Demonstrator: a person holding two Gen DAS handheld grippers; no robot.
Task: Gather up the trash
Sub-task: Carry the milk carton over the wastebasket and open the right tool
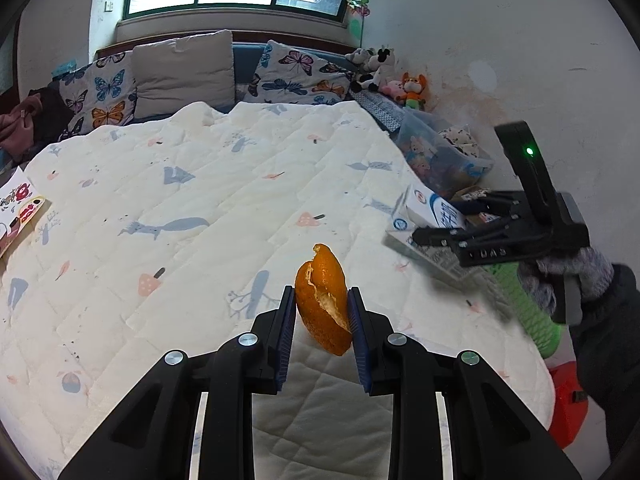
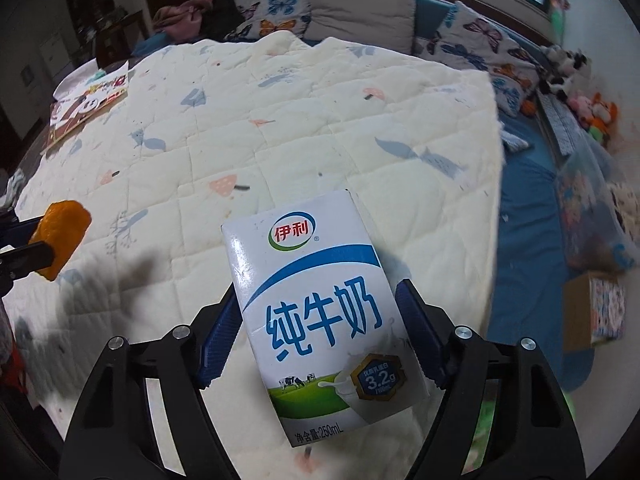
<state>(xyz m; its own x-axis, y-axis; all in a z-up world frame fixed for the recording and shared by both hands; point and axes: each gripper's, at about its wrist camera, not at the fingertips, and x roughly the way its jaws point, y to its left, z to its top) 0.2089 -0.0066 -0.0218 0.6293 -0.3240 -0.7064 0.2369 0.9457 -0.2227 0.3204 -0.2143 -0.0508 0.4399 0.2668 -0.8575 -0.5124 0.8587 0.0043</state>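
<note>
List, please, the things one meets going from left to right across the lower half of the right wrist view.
Orange peel in the left gripper → quilt → milk carton between the right gripper pads → blue sheet → cardboard box.
</note>
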